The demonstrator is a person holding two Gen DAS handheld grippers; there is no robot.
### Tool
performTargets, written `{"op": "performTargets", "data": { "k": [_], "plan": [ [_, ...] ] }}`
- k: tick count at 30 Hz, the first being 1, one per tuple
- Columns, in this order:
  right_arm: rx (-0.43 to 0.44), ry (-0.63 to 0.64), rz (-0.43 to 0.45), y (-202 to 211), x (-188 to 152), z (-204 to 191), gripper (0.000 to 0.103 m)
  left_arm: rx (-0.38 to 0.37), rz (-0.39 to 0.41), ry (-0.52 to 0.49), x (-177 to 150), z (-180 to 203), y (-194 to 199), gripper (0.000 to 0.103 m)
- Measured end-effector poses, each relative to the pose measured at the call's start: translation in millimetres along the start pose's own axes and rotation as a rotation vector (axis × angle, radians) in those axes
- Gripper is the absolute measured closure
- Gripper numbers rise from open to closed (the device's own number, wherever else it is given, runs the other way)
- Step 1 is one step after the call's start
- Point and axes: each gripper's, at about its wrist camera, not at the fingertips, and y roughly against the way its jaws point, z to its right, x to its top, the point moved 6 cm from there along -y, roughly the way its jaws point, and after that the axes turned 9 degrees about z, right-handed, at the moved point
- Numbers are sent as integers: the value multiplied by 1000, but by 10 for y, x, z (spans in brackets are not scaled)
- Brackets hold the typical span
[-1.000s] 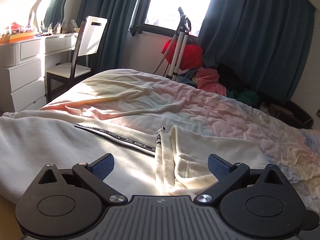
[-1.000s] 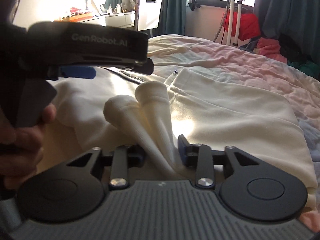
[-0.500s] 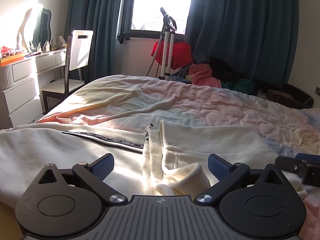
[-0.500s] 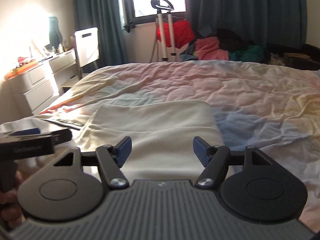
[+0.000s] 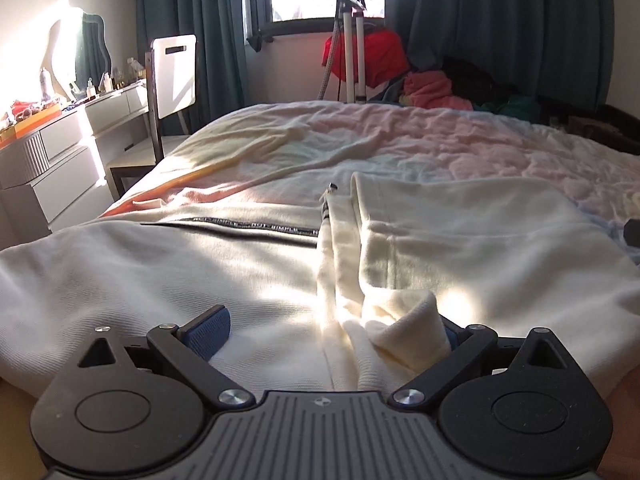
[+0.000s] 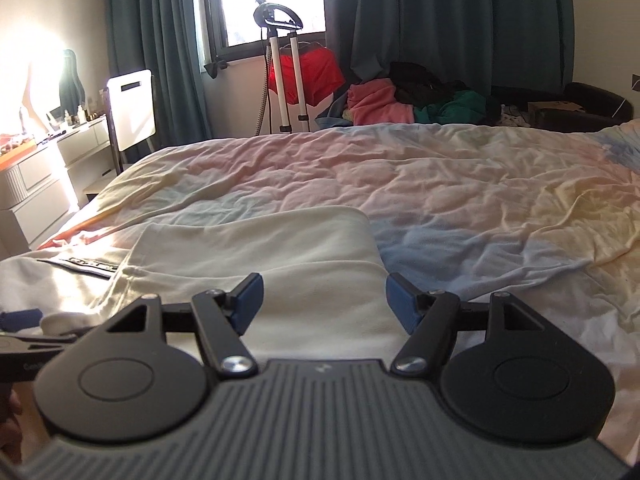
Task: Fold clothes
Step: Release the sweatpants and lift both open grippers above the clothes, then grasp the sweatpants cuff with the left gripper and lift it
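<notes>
A cream zip-up sweatshirt (image 5: pixel 460 232) lies on the bed, its right half folded over; it also shows in the right wrist view (image 6: pixel 256 248). A black band with white lettering (image 5: pixel 256 226) runs along its zip. A ribbed cuff (image 5: pixel 404 332) is bunched just before my left gripper (image 5: pixel 332 330), which is open, its right finger hidden behind the cuff. My right gripper (image 6: pixel 322 300) is open and empty, low over the folded part's right edge.
The bed carries a crumpled pastel duvet (image 6: pixel 460 184). A white dresser (image 5: pixel 52 164) and a chair (image 5: pixel 172 80) stand at the left. A garment steamer (image 6: pixel 284 60) and a heap of clothes (image 6: pixel 380 104) stand beyond the bed under the window.
My right gripper let go of the sleeve cuff, opened, and moved right over the folded half. My left gripper moved forward and lower, so the cuff now lies between its fingers.
</notes>
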Motion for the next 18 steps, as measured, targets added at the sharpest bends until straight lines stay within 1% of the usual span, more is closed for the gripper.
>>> {"op": "performTargets", "data": {
  "k": [2,7,11,13,18],
  "plan": [
    [1,-7,-13,-19,-28,9,33,6,0,-19,-18,14,19,4],
    [3,-25,-46,-65,-98,32,33,9,0,-16,-33,21,48,3],
    [7,-49,-144,-245,-330,53,33,2,8,-1,-22,12,88,3],
    [6,-34,-147,-278,-379,43,33,-7,15,17,-4,-16,159,3],
    [10,-45,-149,-264,-380,44,33,-30,32,61,40,-87,335,3]
  ]
}}
